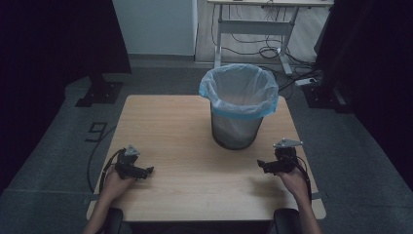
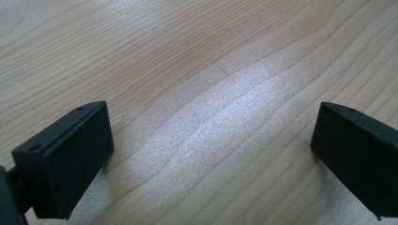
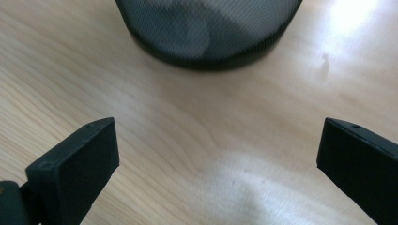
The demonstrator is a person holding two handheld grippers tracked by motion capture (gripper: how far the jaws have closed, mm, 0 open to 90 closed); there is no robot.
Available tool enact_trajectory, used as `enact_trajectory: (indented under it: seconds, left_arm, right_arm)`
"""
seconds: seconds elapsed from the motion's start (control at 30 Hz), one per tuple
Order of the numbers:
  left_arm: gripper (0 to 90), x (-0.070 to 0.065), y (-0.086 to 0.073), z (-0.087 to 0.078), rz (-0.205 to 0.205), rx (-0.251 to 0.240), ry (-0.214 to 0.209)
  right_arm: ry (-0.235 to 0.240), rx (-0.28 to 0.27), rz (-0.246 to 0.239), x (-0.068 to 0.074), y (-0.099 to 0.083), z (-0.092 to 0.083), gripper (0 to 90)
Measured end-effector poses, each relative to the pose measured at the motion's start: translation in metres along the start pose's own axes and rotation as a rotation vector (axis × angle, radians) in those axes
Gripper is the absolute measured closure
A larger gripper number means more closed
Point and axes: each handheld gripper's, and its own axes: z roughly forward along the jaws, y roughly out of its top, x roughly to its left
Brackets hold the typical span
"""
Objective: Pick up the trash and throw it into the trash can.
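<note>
I see the table (image 1: 185, 126) bare but for a mesh bin (image 1: 237, 105) with a blue liner, standing at its far middle. My left gripper (image 1: 148, 170) sits near the left edge, jaws wide apart, nothing between them. My right gripper (image 1: 261, 165) sits near the right edge, likewise spread and empty, facing the bin's base (image 3: 206, 33).

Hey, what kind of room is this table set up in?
Probably a lab or recording space rather than a home. A light wooden table stands on grey carpet between dark curtains, bearing a black mesh wastebasket with a blue plastic liner. Behind it, loose cables trail under a white metal-framed desk.
</note>
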Motion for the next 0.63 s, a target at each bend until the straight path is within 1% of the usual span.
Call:
enact_trajectory:
  seconds: [0.13, 0.17, 0.2, 0.27, 0.33, 0.4, 0.47, 0.63]
  left_arm:
    - [0.0, 0.0, 0.0, 0.0, 0.0, 0.0, 0.0]
    - [0.0, 0.0, 0.0, 0.0, 0.0, 0.0, 0.0]
    - [0.0, 0.0, 0.0, 0.0, 0.0, 0.0, 0.0]
    - [0.0, 0.0, 0.0, 0.0, 0.0, 0.0, 0.0]
    - [0.0, 0.0, 0.0, 0.0, 0.0, 0.0, 0.0]
    - [0.0, 0.0, 0.0, 0.0, 0.0, 0.0, 0.0]
    - [0.0, 0.0, 0.0, 0.0, 0.0, 0.0, 0.0]
    - [0.0, 0.0, 0.0, 0.0, 0.0, 0.0, 0.0]
  right_arm:
    - [-0.012, 0.018, -0.001, 0.002, -0.018, 0.011, 0.0]
    - [-0.012, 0.018, -0.001, 0.002, -0.018, 0.011, 0.0]
    - [-0.014, 0.024, 0.002, 0.002, -0.027, 0.017, 0.0]
    - [-0.015, 0.028, 0.004, 0.003, -0.03, 0.019, 0.0]
    - [-0.013, 0.037, 0.011, 0.005, -0.042, 0.028, 0.0]
    - [-0.008, 0.05, 0.012, 0.005, -0.046, 0.032, 0.0]
    - [-0.006, 0.042, 0.015, 0.005, -0.047, 0.032, 0.0]
    - [0.002, 0.046, 0.013, 0.005, -0.047, 0.032, 0.0]
